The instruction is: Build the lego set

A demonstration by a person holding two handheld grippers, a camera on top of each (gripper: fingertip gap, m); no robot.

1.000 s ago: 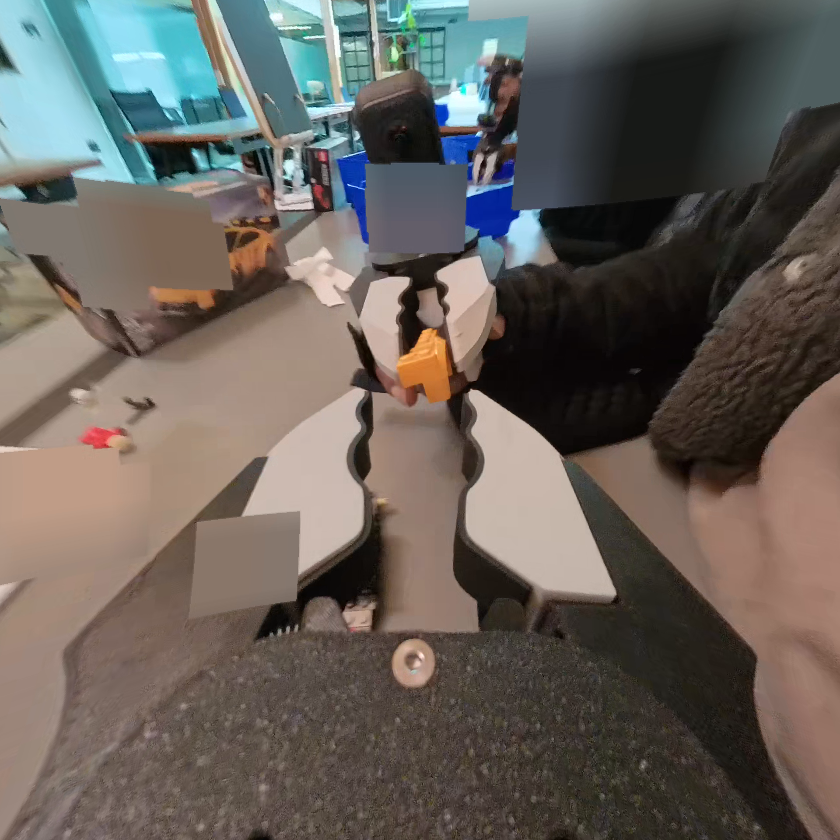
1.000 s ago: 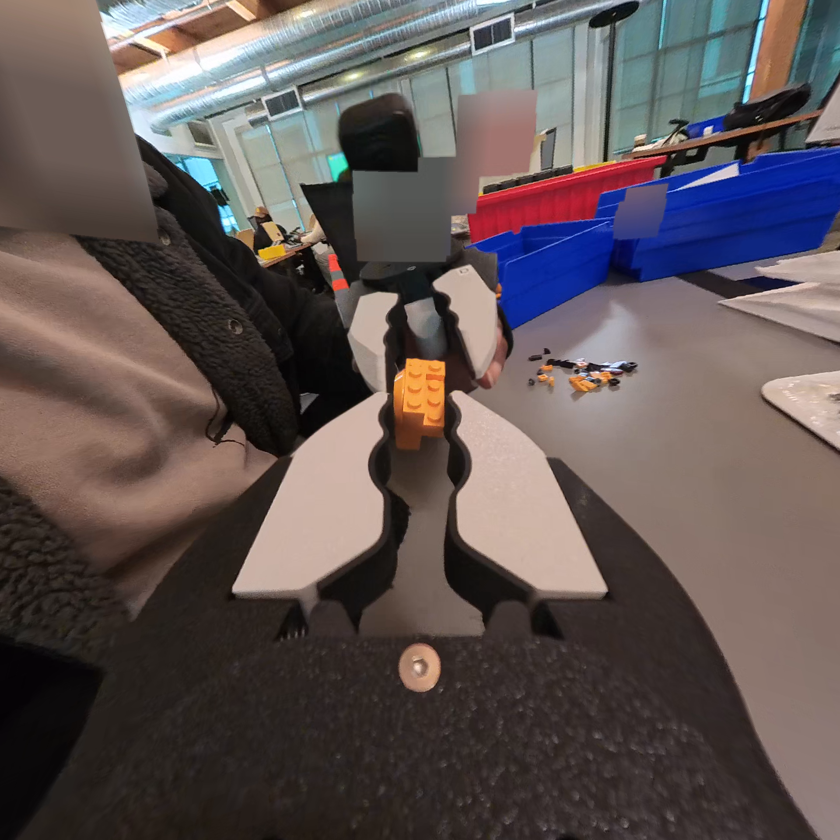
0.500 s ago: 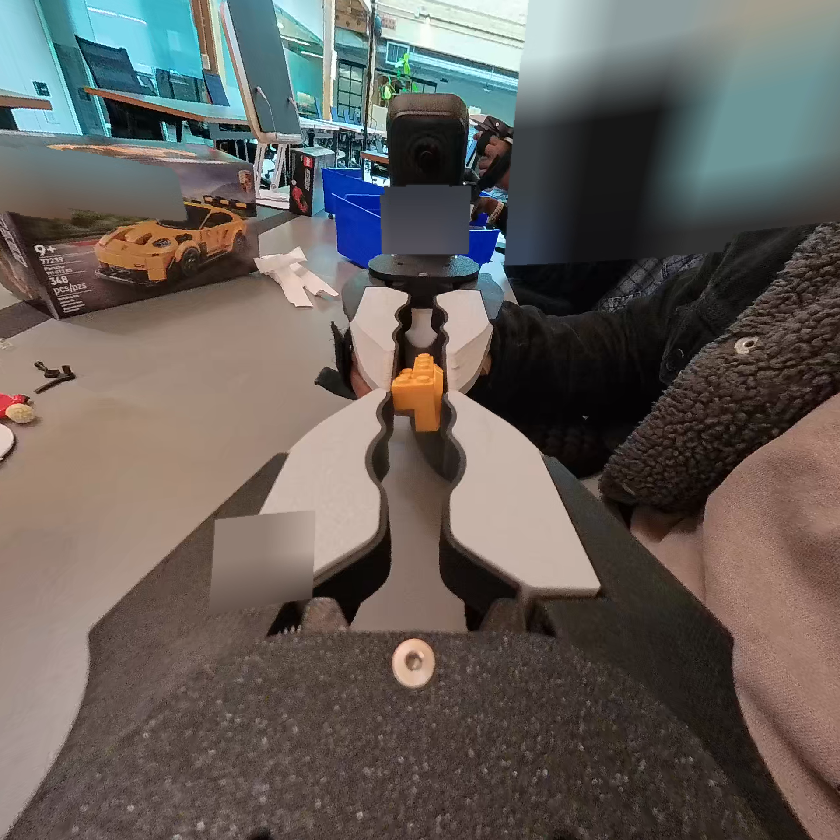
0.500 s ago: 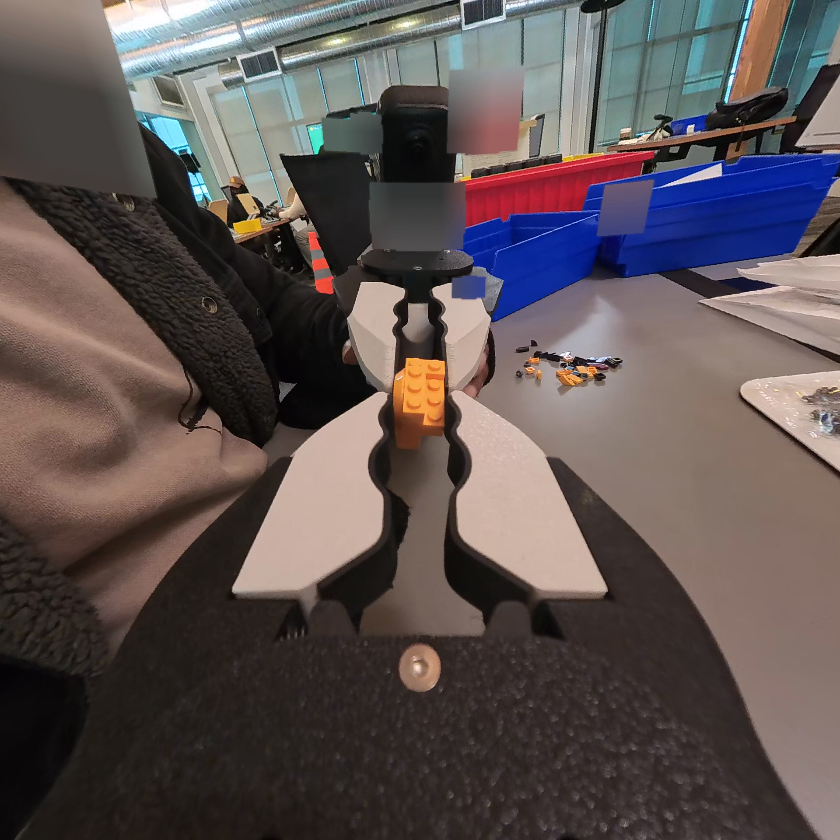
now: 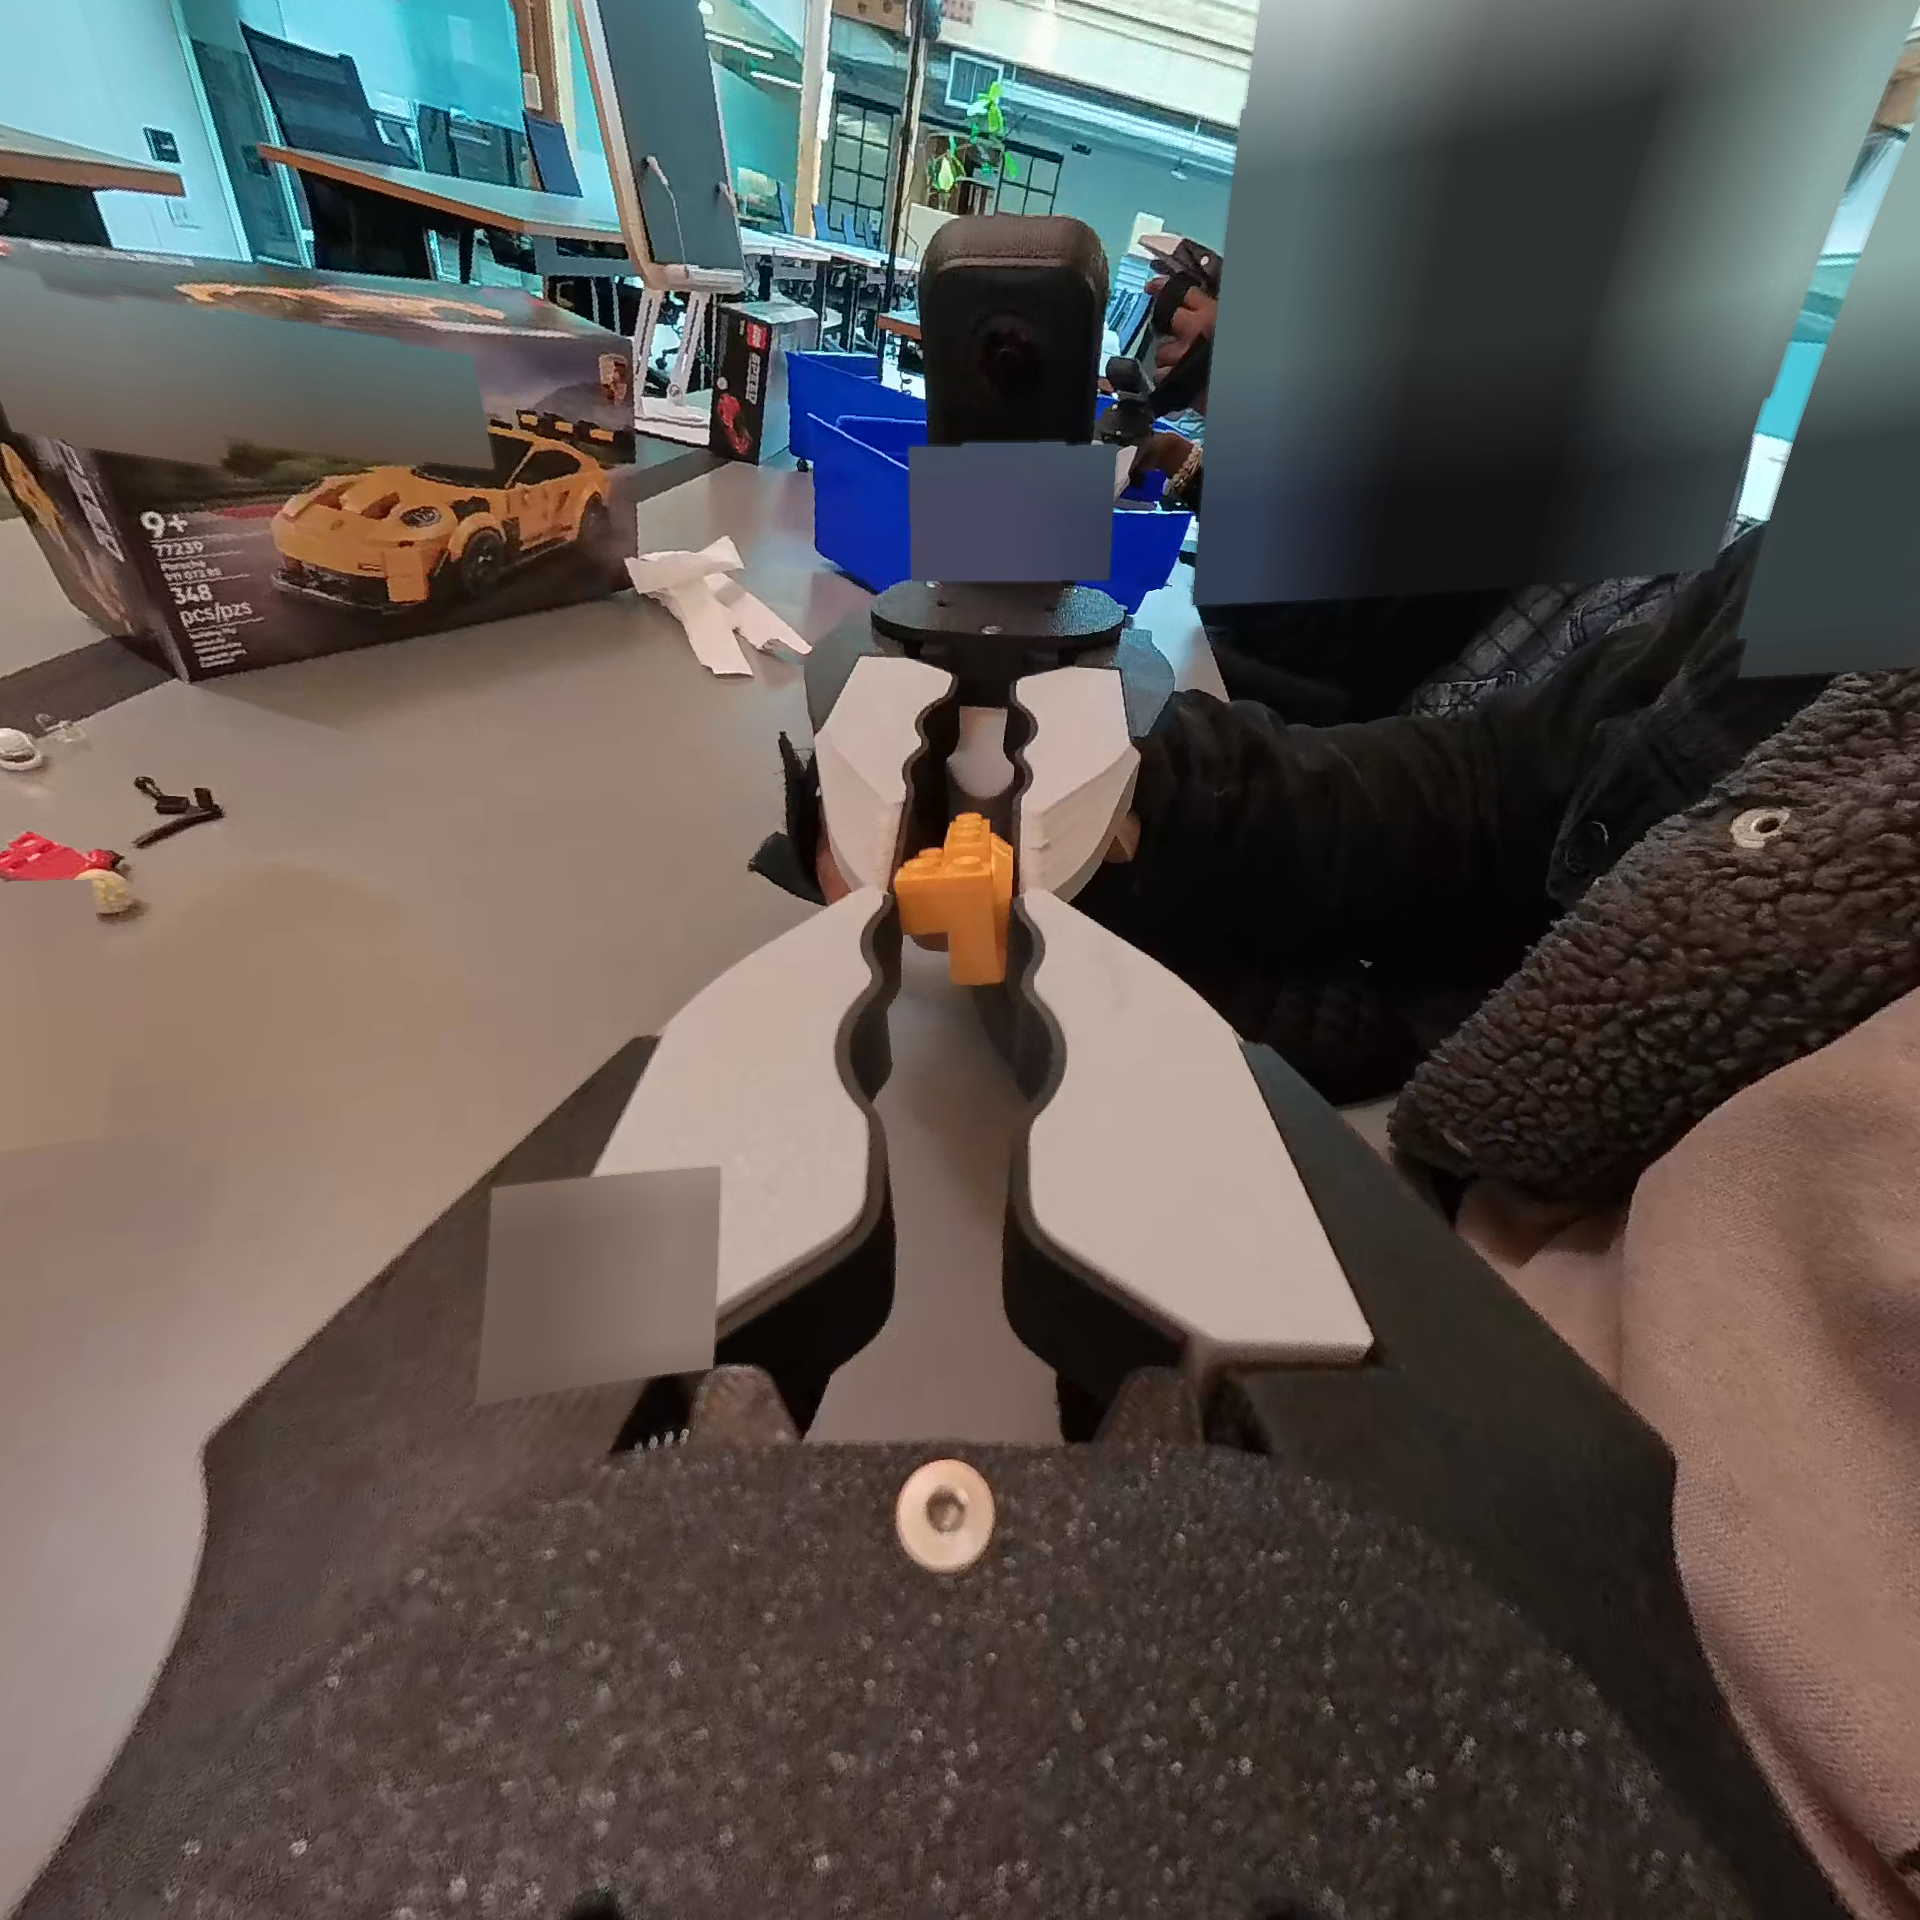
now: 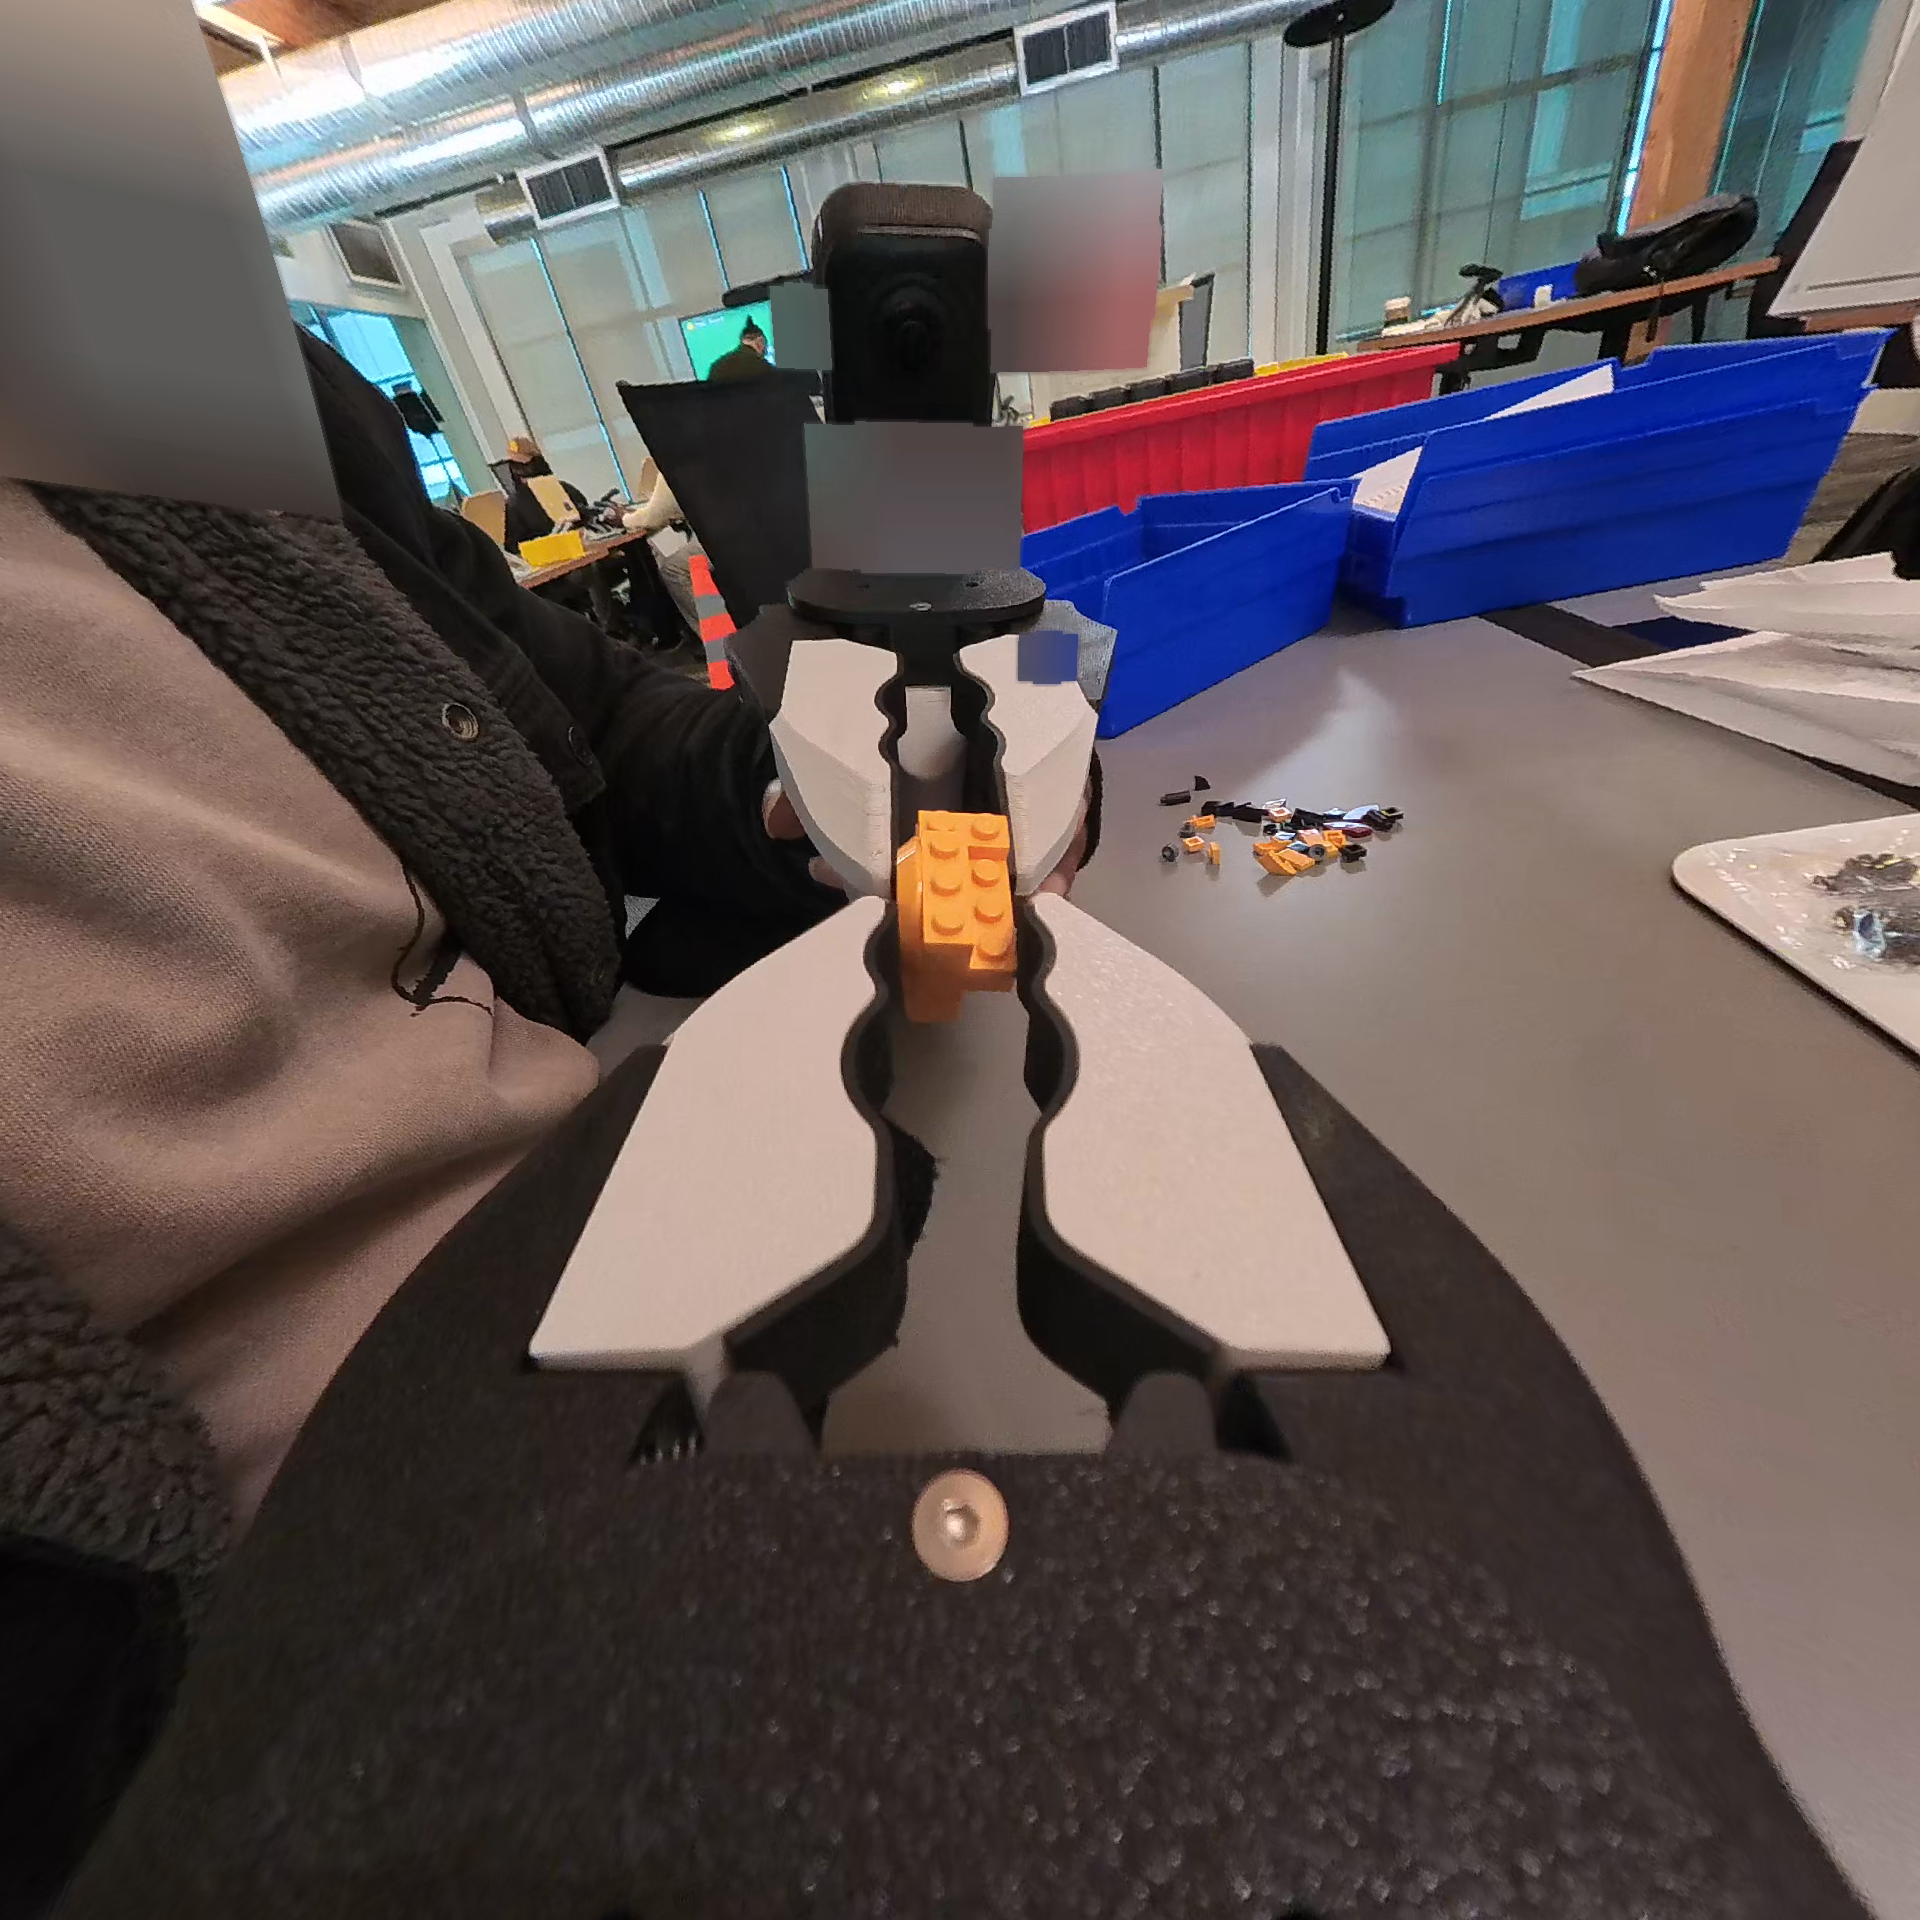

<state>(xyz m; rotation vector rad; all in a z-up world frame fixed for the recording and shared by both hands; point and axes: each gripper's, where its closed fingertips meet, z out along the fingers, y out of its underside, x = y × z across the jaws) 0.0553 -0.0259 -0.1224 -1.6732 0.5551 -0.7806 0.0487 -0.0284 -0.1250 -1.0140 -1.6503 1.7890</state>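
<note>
Above grey counter (image 5: 436, 935), mid-join: left gripper (image 5: 951, 920) and right gripper (image 6: 951, 920) both clamped on orange brick assembly (image 6: 956, 914); next, press studs home squarely.

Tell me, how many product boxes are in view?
2: a large box, left on the table; a small dark box standing behind it. More may be hidden.

Each wrist camera sits behind its own gripper and looks forward along the fingers, low over the grey table (image 5: 364, 935). The two views face one another at close range. Both share the orange brick assembly (image 5: 961, 894) (image 6: 956, 914) at the fingertips, seen from opposite sides.
</note>
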